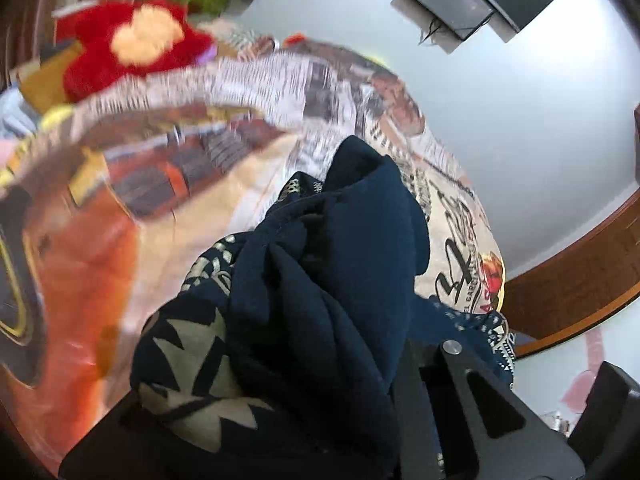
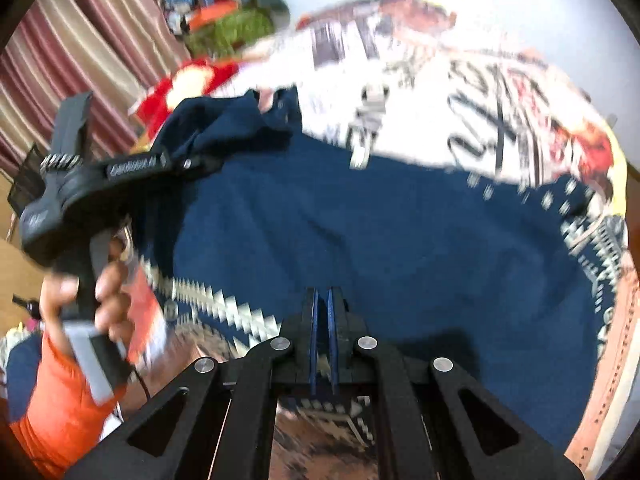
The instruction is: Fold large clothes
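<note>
A large navy garment point(image 2: 360, 232) with a cream zigzag border lies spread on a printed bedspread point(image 2: 460, 92). In the right wrist view my left gripper point(image 2: 208, 152) is at the far left, shut on a bunched corner of the garment and lifting it. In the left wrist view that bunched navy cloth point(image 1: 312, 300) fills the front and hides the fingertips. My right gripper point(image 2: 324, 312) hovers above the garment's near patterned edge with its blue pads nearly together and nothing visible between them.
A red plush toy point(image 1: 132, 44) and a pile of clutter point(image 2: 224, 12) sit at the bed's far side. Striped curtains point(image 2: 80, 40) hang at left. A wooden bed frame point(image 1: 580, 272) and a wall-mounted screen point(image 1: 460, 4) show at right.
</note>
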A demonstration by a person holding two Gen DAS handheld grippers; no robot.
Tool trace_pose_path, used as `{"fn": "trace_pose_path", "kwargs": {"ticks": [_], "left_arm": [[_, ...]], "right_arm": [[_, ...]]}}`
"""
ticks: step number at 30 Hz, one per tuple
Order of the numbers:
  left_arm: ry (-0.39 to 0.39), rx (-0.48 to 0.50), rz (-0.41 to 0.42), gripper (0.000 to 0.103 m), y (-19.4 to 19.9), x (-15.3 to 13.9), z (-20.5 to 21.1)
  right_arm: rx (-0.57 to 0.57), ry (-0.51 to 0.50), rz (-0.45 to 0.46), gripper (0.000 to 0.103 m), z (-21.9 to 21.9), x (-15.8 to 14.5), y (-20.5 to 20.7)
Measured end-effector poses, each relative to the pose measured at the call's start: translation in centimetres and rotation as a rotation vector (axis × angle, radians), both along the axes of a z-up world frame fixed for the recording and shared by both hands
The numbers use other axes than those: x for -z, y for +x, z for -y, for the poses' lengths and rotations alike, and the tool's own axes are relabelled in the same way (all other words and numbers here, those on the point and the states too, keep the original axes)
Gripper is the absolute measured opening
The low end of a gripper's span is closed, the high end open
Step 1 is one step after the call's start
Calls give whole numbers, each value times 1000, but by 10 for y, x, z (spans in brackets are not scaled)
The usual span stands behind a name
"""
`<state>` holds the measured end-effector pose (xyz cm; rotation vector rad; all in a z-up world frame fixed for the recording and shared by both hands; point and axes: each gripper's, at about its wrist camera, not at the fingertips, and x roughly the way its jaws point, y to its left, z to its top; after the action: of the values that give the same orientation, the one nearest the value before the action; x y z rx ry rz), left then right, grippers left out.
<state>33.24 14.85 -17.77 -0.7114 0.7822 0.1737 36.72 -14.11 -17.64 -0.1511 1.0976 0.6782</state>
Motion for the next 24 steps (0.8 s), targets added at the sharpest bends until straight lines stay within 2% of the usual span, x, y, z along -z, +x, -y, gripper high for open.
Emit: {"fn": "trace_pose_path", "kwargs": {"ticks": [2,6,9,13,15,16,18,22,24], "left_arm": [[15,-9,-4,13,-5,-8,-2],[-13,-12,-48,13,-1,-5,-4],[-30,-36,-62,13,6,-5,-2],[-30,-28,-39,13,14,-25,18],[-11,-13,-23,13,22,-39,35],[-2,-4,-14,13,26,-46,43],[28,28,7,13,38,-60,70],[83,105,34,13,56,-73,136],[105,151,37,13,61,-73,166]], "right_arm": [[-19,-1,18,1,-15,0,-2],[-92,-41,-16,1,-43,26,-6],[-89,-25,-63,1,-48,40,-2],[-40,69,-243,1,-23,42,16],[28,142,-358,1,2,42,26],[55,166,-379,1,13,41,27],[91,189,-357,1,40,32,24],[145,125,-157,1,97,0,3],[182,133,-99,1,131,-15,-8]]}}
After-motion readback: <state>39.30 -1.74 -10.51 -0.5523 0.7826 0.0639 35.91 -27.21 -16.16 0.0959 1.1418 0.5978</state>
